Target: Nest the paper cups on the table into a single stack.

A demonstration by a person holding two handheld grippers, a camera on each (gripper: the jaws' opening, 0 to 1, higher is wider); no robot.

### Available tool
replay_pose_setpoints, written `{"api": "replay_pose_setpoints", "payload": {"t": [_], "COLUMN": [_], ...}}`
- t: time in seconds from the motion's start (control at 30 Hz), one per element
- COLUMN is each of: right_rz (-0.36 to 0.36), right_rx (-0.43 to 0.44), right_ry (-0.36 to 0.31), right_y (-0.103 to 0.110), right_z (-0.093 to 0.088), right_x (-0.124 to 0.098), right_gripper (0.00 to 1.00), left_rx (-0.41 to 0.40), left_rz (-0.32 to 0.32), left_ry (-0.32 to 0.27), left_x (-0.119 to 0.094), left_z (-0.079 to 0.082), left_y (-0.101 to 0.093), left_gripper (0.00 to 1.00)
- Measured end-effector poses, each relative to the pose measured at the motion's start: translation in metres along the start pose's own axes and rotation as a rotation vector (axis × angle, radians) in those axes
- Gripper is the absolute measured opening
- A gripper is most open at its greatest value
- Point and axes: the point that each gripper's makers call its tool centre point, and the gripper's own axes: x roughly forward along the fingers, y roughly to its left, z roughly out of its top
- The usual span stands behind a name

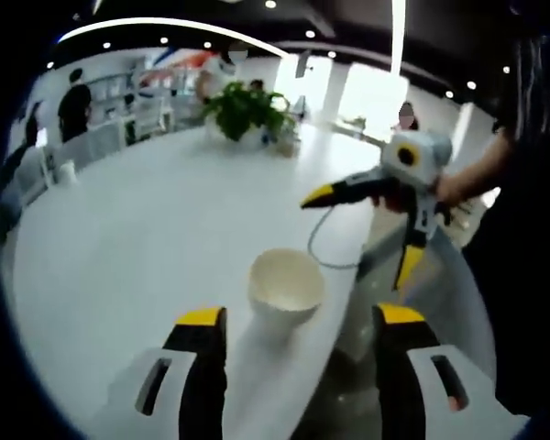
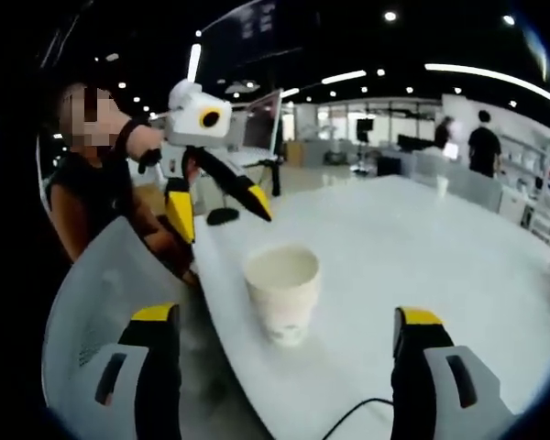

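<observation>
A white paper cup (image 1: 286, 284) stands upright near the edge of the white table (image 1: 137, 238). It is a little ahead of my left gripper (image 1: 300, 316), whose yellow-tipped jaws are open and apart from it. My right gripper (image 1: 362, 233) hangs in the air beyond the cup, held by a hand, jaws spread and empty. In the right gripper view the same cup (image 2: 282, 291) sits between and ahead of the open right gripper (image 2: 287, 316). The left gripper (image 2: 220, 220) floats behind the cup, open. I cannot tell whether the cup is single or several nested.
A potted plant (image 1: 247, 110) stands at the table's far side. A white chair (image 2: 92, 302) sits against the table edge (image 2: 215, 302) beside the person holding the grippers. A thin cable (image 1: 323, 246) loops on the table behind the cup. People stand by shelves in the background.
</observation>
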Motion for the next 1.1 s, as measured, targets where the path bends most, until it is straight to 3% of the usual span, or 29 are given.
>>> {"api": "replay_pose_setpoints", "payload": {"t": [0.1,0.17,0.53,1.1], "right_rz": [0.006,0.015,0.089,0.127], "right_rx": [0.0,0.001,-0.036,-0.047], "right_ry": [0.006,0.002,-0.004,0.005], "right_y": [-0.001,-0.001,0.0,-0.002], "right_z": [-0.003,-0.005,-0.011,-0.025], "right_x": [0.001,0.002,0.013,0.037], "right_gripper": [0.94,0.94,0.9,0.82], "left_rx": [-0.017,0.021,-0.01,0.0], "left_rz": [-0.015,-0.013,-0.013,-0.026], "left_ry": [-0.023,-0.034,-0.111,-0.156], "left_x": [0.001,0.002,0.01,0.028], "left_z": [-0.002,-0.003,-0.012,-0.021], "left_y": [-0.001,-0.001,0.008,0.015], "left_gripper": [0.64,0.62,0.58,0.55]}}
